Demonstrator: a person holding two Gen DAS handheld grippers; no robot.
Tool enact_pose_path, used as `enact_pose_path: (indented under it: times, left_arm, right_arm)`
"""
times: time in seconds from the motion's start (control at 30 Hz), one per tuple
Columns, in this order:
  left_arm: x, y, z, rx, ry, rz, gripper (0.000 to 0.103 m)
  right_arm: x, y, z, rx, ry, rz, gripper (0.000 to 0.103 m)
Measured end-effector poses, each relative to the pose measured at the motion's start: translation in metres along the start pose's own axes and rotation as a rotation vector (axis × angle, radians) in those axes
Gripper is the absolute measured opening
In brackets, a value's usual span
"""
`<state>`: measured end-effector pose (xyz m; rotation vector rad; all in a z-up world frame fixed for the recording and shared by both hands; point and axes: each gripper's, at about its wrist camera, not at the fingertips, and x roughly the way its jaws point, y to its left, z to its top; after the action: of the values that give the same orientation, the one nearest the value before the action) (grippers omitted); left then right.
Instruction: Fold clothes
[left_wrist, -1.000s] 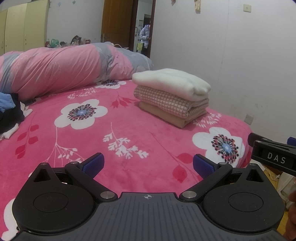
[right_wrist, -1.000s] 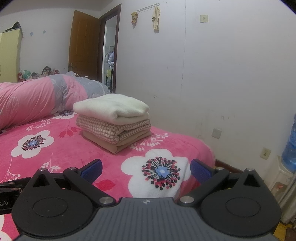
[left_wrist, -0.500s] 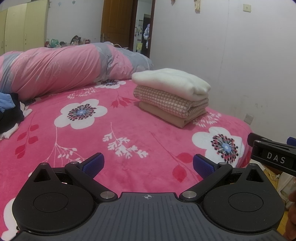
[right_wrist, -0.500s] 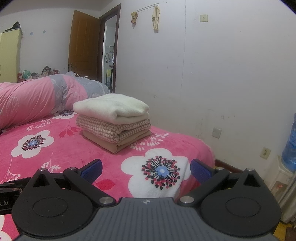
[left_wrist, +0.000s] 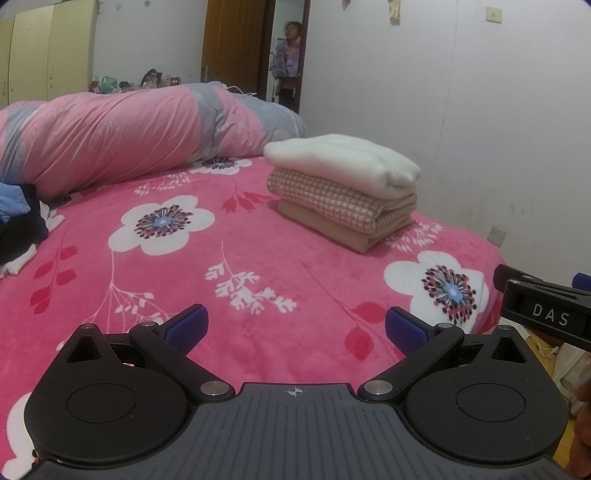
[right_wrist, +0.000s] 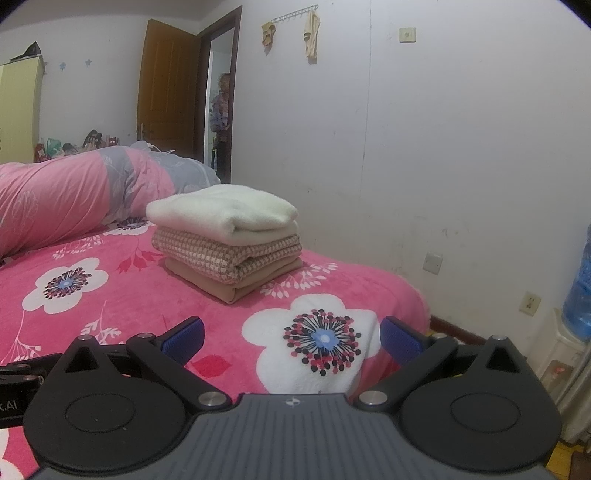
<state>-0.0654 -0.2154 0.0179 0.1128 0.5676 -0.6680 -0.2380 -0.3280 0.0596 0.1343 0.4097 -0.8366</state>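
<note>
**Ana:** Left wrist view is showing the left gripper (left_wrist: 294, 326) hovering low over the bed (left_wrist: 258, 258), jaws spread wide and gripping nothing. Why is it hanging there empty?

**Ben:** I'm judging it is sitting between garments. The folded stack (left_wrist: 343, 192) is lying at about one o'clock from that gripper, well apart from it: a cream piece (left_wrist: 343, 164) on top, a checked piece (left_wrist: 343, 197) under it, a tan one (left_wrist: 325, 225) at the bottom. Nothing is touching the pile.

**Ana:** And the other hand?

**Ben:** The right gripper (right_wrist: 290, 334) is doing the same, jaws standing fully apart with only the flowered blanket between them. From it the stack (right_wrist: 225, 240) is lying at about eleven o'clock, close to the wall side of the bed, probably so the middle is staying free for spreading.

**Ana:** So what is waiting to be folded?

**Ben:** A heap of loose clothes (left_wrist: 18, 221), blue, dark and white, is lying at nine o'clock in the left view, just beside the rolled quilt (left_wrist: 129, 136). I'm guessing that is the next source. Both grippers are pointing away from it, so a turn toward it seems needed.

**Ana:** Anyone else around?

**Ben:** A person (left_wrist: 286, 62) is standing in the doorway, far off.
</note>
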Motion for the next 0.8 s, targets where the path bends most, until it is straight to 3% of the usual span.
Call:
enact_pose_path:
  times: [0.8]
  left_arm:
    - [0.0004,0.0008,-0.0005,0.000,0.002,-0.001,0.103]
  right_arm:
    - [0.0003,0.0026,-0.0020,-0.001,0.002,0.001,0.103]
